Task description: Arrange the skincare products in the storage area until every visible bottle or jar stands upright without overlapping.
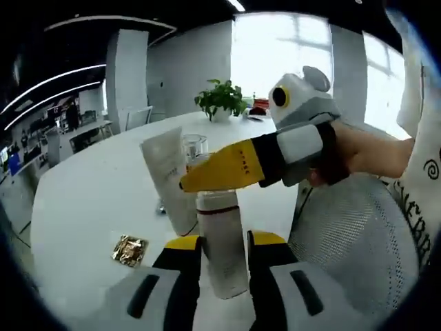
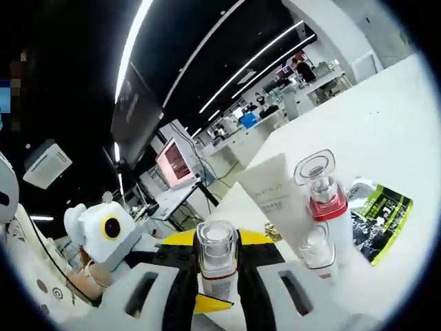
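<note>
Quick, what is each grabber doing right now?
Left gripper: shut on the white bottle.
Right gripper: shut on the same white bottle's clear cap.

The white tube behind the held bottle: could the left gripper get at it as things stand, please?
Probably not: the left gripper is shut on the white bottle, which stands in front of the white tube, with the right gripper there too.
</note>
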Demonstrator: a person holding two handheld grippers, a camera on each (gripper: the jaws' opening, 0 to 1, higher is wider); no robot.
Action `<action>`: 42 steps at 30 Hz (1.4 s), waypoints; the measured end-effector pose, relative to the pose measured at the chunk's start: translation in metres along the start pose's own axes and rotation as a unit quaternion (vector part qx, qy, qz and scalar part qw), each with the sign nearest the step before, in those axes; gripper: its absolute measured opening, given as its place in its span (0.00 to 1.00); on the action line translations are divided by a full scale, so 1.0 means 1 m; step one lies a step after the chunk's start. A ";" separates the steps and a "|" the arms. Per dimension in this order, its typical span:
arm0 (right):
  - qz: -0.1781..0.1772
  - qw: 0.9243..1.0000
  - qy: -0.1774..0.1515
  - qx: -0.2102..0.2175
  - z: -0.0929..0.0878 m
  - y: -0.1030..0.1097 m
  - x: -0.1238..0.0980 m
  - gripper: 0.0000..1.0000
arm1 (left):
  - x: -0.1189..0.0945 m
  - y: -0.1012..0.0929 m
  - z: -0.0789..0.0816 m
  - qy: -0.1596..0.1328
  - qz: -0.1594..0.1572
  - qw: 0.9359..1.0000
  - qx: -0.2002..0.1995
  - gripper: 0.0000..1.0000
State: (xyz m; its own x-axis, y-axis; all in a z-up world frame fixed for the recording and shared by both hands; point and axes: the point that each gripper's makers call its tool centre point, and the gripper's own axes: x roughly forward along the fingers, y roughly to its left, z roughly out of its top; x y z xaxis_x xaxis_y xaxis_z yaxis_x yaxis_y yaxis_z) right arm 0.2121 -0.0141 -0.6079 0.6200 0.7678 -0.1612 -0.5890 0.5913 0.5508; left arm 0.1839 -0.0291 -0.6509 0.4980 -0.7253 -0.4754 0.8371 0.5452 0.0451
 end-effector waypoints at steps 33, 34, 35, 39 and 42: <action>0.003 1.000 -0.007 0.010 -0.005 0.001 -0.005 0.23 | -0.006 0.020 -0.008 0.030 0.037 0.998 0.027 0.15; 0.008 1.000 -0.007 0.005 -0.003 0.002 -0.006 0.23 | -0.007 0.019 -0.008 0.024 0.026 0.999 0.002 0.15; 0.011 1.000 -0.005 0.000 -0.003 0.003 -0.007 0.23 | -0.008 0.020 -0.008 0.018 0.021 1.000 -0.013 0.15; 0.043 0.999 0.001 -0.014 -0.001 0.010 -0.010 0.23 | -0.012 0.011 -0.001 -0.010 -0.030 0.996 -0.087 0.15; 0.061 0.998 0.008 -0.027 0.001 0.015 -0.011 0.23 | -0.015 0.008 0.001 -0.019 -0.059 0.993 -0.097 0.15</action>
State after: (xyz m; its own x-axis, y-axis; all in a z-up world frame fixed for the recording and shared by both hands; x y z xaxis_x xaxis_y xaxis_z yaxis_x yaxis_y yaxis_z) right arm 0.1975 -0.0139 -0.5972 0.5346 0.8381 -0.1086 -0.6863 0.5055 0.5229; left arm 0.1833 -0.0137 -0.6427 0.4105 -0.8017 -0.4344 0.8319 0.5243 -0.1816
